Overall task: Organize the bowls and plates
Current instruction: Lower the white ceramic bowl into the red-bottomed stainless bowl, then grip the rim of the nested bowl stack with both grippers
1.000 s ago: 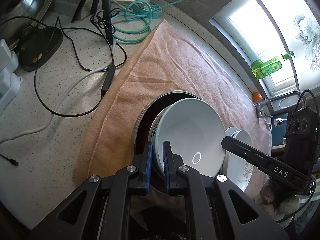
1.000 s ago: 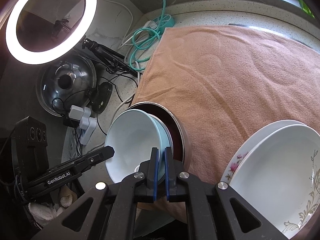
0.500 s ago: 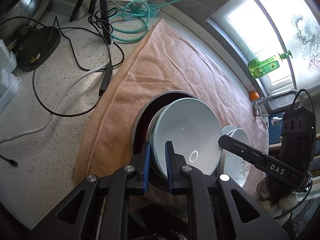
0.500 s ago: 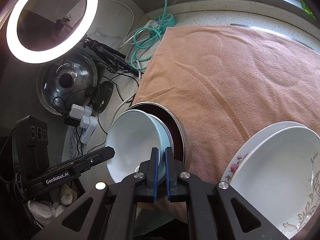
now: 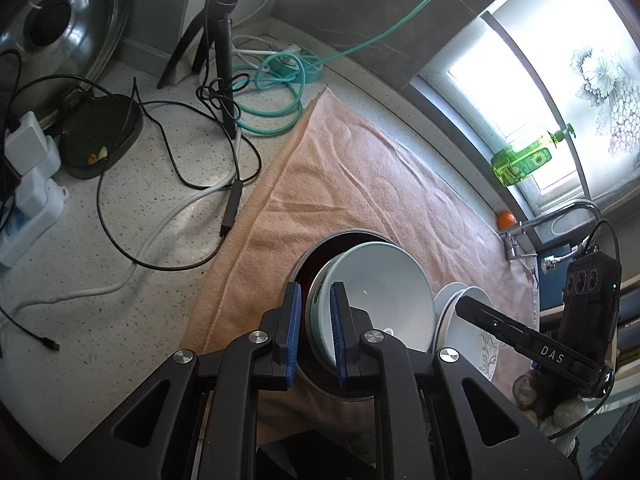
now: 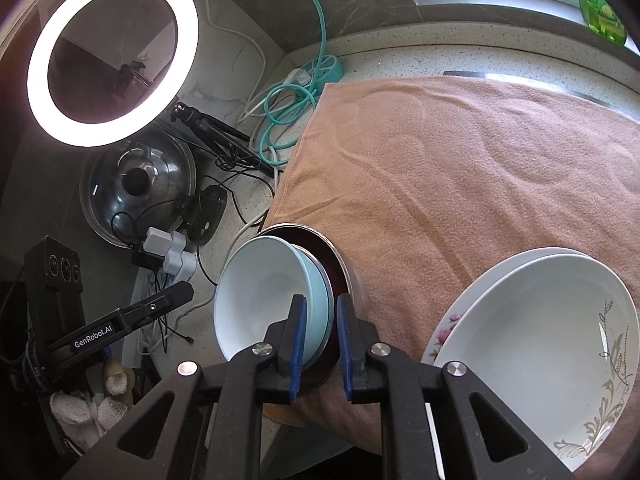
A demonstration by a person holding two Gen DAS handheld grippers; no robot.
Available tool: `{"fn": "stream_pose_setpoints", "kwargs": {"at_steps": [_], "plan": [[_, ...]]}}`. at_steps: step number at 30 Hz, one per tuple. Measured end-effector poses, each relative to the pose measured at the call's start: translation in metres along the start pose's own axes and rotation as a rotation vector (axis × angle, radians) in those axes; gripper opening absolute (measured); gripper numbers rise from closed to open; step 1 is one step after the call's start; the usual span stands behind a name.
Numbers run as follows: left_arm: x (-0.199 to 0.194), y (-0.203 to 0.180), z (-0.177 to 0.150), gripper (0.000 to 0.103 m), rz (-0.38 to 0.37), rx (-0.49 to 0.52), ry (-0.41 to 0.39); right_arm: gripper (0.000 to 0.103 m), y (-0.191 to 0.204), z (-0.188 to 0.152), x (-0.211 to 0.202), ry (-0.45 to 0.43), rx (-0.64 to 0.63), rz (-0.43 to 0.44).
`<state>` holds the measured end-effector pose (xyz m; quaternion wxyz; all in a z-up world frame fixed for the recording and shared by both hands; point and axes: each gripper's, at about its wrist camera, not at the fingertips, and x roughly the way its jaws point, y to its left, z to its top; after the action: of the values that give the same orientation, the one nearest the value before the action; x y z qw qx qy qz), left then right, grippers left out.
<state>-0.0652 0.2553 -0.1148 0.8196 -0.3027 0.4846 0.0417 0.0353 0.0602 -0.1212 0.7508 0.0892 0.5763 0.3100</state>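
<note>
A pale blue bowl [image 5: 380, 296] sits nested in a dark red bowl with a metal outside [image 5: 320, 252] on the peach towel [image 5: 352, 184]. My left gripper [image 5: 314, 320] is open, its jaws straddling the near rim of the blue bowl without gripping. My right gripper [image 6: 322, 332] is open too, jaws apart around the opposite rim of the blue bowl [image 6: 264, 292]. Two stacked white floral plates [image 6: 536, 336] lie to the right on the towel; they also show in the left wrist view [image 5: 464, 320].
Cables [image 5: 168, 184], a teal hose [image 5: 272, 92], a tripod [image 5: 216, 36], white plugs [image 5: 28, 184] and a black dish [image 5: 100, 136] crowd the speckled counter on the left. A ring light [image 6: 112, 56] and pot lid [image 6: 140, 184] stand behind. A green bottle [image 5: 524, 156] sits on the sill.
Both grippers have opened and let go of the blue bowl's rim. The bowl now rests lower inside the dark red bowl. The left gripper has drawn back a little.
</note>
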Motion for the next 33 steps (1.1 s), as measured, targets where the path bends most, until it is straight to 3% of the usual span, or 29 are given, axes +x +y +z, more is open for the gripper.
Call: {"fn": "stream_pose_setpoints", "kwargs": {"at_steps": [8, 33], "plan": [[0.004, 0.012, -0.006, 0.013, 0.043, -0.007, -0.023, 0.021, -0.006, -0.008, -0.012, -0.066, -0.003, -0.068], [0.031, 0.012, -0.014, 0.011, 0.061, 0.081, 0.036, 0.021, -0.007, -0.018, 0.019, -0.040, 0.024, -0.097]]}}
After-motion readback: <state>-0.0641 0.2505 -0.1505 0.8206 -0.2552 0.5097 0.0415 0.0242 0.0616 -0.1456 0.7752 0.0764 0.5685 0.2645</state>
